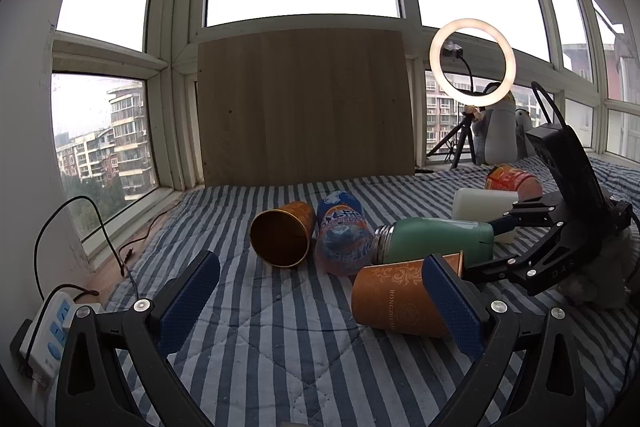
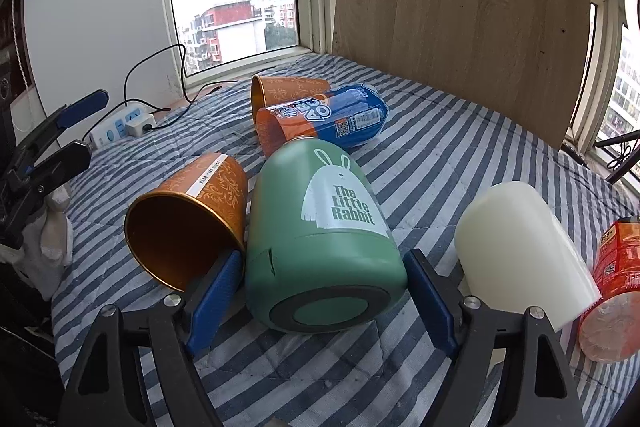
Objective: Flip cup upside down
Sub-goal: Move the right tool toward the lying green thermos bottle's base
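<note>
Green, on its side at lower centre of the right wrist view, the Little Rabbit flask (image 2: 320, 251) lies between the wide right hand-held gripper (image 2: 320, 295), ready for gripping. Left hand-held gripper (image 1: 320, 303) gapes beside an orange paper cup (image 1: 400, 299) on the striped bed (image 1: 260, 327).

Striped bedding (image 1: 280, 327) bare ahead (cups (image 1: 282, 235) crowding right).

The left black two-finger gripper with blue padded fingers (image 1: 320, 307) is held low with its jaws spread wide and nothing between the pads. The right black two-finger gripper with blue padded fingers (image 2: 322, 301) is also low and level, its jaws parted, one blue pad (image 2: 216, 301) on each side, neither pressed closed.
</note>
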Demonstrator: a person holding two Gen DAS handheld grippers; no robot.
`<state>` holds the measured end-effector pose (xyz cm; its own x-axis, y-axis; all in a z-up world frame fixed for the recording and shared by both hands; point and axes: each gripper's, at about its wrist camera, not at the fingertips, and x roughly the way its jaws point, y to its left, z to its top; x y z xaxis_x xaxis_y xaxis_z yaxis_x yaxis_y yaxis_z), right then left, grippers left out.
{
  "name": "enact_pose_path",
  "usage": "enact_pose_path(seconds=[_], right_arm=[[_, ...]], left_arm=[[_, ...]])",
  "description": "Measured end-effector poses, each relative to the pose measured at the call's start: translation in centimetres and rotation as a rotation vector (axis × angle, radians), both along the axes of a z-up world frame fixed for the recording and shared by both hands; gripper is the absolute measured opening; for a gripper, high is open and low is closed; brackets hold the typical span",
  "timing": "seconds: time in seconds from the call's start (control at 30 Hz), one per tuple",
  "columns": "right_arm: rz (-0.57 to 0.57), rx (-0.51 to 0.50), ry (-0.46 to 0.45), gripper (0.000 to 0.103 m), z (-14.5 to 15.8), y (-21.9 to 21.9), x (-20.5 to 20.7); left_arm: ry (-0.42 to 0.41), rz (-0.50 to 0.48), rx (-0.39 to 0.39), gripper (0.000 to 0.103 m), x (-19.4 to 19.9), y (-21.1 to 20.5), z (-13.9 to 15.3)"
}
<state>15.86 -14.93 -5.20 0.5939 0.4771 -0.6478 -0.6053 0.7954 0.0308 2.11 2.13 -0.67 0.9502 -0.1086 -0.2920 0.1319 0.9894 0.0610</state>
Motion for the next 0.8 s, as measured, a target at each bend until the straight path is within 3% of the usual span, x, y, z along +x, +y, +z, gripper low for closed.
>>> enact_pose_path(seconds=[0.53, 0.8], right_arm=[[0.005, 0.009, 0.006, 0.079, 0.2, -1.0, -1.3], [-0.064, -0.021, -0.028, 0.079, 0.4, -0.8, -1.4]], left_arm=[[-0.010, -0.007, 0.028, 0.103, -0.1, -0.6, -0.1], [-0.032, -0.010, 0.058, 0.103, -0.7, -1.6, 0.0]])
